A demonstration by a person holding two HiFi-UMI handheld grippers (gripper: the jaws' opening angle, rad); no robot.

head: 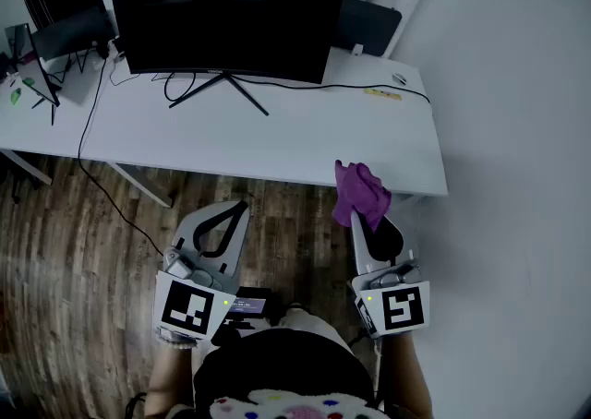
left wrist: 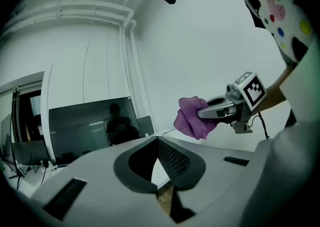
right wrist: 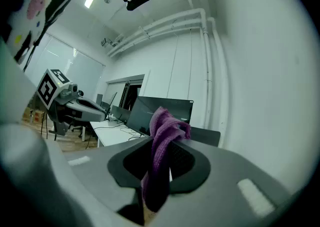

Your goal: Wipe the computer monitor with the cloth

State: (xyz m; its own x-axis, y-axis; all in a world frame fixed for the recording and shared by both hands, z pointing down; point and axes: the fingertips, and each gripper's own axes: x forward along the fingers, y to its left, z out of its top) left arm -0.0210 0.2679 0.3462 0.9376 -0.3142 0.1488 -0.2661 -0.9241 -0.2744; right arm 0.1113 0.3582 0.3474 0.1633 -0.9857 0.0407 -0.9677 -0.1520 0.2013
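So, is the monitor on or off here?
Off, it seems: the monitor is dark all over, showing only room reflections.

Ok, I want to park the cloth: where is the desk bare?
Bare: the front strip of the white desk, between the monitor stand and the near edge, widest at the right end by the yellow strip. Crowded: the left end, where a black cable crosses and a second screen stands.

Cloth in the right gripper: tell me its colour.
Purple; the cloth shows best in the head view, pinched in the right gripper.
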